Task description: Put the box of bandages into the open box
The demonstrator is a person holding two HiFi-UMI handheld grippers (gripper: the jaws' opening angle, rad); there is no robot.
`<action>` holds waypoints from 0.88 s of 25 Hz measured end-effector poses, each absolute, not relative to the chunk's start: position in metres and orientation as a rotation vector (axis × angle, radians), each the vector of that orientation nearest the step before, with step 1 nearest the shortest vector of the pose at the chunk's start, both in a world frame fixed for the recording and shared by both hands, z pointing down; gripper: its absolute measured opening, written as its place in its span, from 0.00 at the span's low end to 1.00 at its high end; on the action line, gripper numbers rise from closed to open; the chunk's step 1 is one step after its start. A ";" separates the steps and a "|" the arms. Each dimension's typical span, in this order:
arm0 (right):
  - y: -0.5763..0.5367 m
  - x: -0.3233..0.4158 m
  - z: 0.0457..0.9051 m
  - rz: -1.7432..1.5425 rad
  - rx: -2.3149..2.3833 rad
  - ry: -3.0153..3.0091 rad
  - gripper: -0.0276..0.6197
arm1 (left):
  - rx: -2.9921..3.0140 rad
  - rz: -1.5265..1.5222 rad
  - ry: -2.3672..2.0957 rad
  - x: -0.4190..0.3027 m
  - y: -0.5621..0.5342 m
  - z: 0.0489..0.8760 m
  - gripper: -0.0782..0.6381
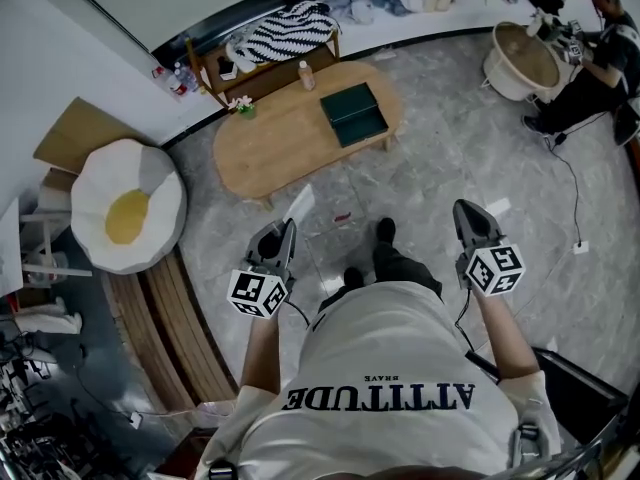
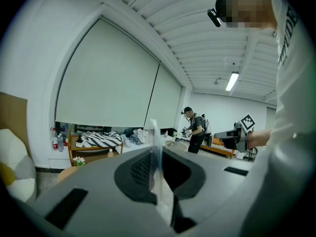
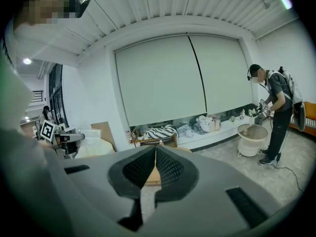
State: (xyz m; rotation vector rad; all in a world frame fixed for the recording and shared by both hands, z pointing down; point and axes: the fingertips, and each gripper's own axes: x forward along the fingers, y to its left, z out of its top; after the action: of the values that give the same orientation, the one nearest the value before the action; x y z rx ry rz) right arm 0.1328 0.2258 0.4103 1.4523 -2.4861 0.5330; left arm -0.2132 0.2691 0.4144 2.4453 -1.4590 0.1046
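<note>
Between the pinching jaws of the left gripper (image 1: pixel 288 228) stands what seems the box of bandages (image 1: pixel 300 204), edge-on; the open box (image 1: pixel 353 114) lies well ahead. Right gripper (image 1: pixel 463 211) pressed together, empty. So thin a hold may slip in transit.

box of bandages (image 1: pixel 300 205): thin, flat, pale, almost white pack; print not readable
its pose: on edge, upright between the jaws in the left gripper view (image 2: pixel 154 149), sticking out past the tips
its place: pinched in the closed jaws of the left gripper (image 1: pixel 288 226), in the air above the floor
open box (image 1: pixel 353 114): dark green, rectangular, flat, with a seam across the middle
its place: on the oval wooden table (image 1: pixel 280 143), toward its right end, well apart from the box of bandages
</note>
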 end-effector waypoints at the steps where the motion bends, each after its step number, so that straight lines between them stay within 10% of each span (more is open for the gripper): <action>1: 0.219 0.133 0.411 0.533 1.445 -2.489 0.08 | 2.446 0.110 -1.460 -0.211 0.264 0.414 0.14; 22: 0.060 0.152 0.430 0.589 1.256 -2.546 0.08 | 2.355 0.170 -1.535 -0.163 0.137 0.419 0.14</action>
State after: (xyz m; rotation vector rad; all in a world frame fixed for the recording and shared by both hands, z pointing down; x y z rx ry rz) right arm 0.1515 0.0605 0.4298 1.2561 -2.5464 0.5885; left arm -0.1629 0.1367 0.4187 2.3553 -1.5345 0.1704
